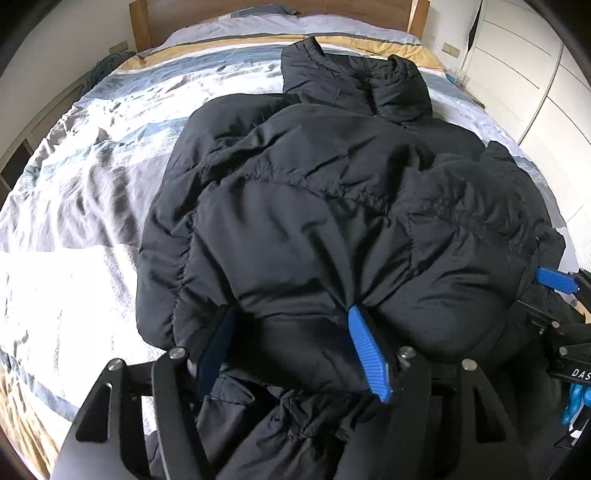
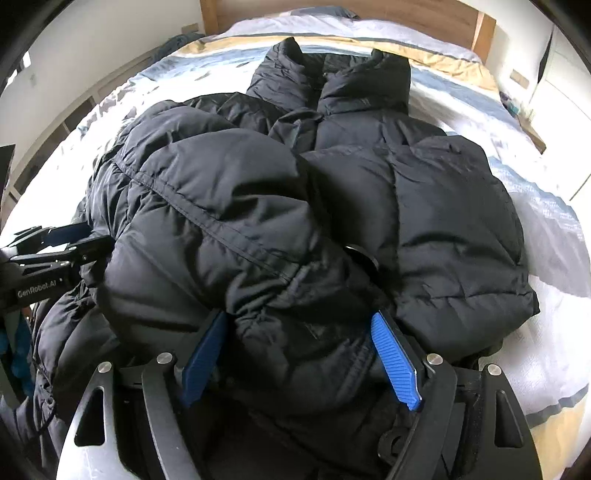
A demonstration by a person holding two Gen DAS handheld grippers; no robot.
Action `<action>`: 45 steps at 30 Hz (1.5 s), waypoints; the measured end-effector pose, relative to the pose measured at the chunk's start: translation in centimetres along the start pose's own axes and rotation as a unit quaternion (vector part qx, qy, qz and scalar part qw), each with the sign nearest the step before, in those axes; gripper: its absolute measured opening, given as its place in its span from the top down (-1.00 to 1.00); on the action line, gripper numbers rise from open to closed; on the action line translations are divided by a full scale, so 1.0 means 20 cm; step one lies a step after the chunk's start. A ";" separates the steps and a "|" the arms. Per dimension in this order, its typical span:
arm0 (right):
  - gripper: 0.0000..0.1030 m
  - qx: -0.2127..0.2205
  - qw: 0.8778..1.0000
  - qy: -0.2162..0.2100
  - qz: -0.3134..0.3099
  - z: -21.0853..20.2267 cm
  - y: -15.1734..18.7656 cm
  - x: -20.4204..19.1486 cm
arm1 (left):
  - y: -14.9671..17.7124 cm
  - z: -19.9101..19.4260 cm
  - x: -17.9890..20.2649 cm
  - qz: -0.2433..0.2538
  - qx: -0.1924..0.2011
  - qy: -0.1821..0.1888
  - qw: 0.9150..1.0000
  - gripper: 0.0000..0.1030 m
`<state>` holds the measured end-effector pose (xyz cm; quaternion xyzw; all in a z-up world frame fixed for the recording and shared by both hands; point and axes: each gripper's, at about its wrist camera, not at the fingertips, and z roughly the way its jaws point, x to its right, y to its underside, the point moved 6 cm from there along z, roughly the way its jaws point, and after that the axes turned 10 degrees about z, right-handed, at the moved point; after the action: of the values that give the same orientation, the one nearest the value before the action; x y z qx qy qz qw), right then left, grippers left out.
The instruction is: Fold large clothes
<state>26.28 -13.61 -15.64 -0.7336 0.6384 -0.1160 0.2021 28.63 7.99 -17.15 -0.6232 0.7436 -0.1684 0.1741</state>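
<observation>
Black puffer jacket lies bunched on the bed, filling the centre and lower half of both views, its collar end toward the wooden headboard at the top of the frame. Striped cover in white, blue-grey and tan shows along the left and top in the left wrist view, along the right edge in the right wrist view. Left gripper at bottom centre: blue fingers spread wide with a thick padded fold bulging between them; cannot tell whether the pads press it. Right gripper at bottom centre of its own view: blue fingers likewise wide apart around a padded fold, grip equally unclear. Each gripper shows at the other view's lower side edge, at the jacket's rim. White cupboard doors upper right
</observation>
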 end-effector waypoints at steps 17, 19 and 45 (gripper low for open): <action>-0.59 -0.003 1.000 -0.017 0.001 -0.12 0.01 0.17 | -0.07 -0.16 -0.14 -0.037 0.007 0.004 0.999 -0.25; -0.59 -0.002 1.000 -0.016 0.013 -0.16 -0.01 0.25 | -0.11 -0.18 -0.19 -0.041 0.007 0.004 0.999 -0.25; -0.59 0.066 0.970 -0.136 0.193 0.55 -1.56 0.83 | -1.50 0.67 -0.71 -0.139 0.044 0.130 0.981 -0.25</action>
<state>61.29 -25.03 -13.09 -0.5904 0.7255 -0.0158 0.3534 63.20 16.52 -14.22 -0.6853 0.6576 -0.3030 0.0781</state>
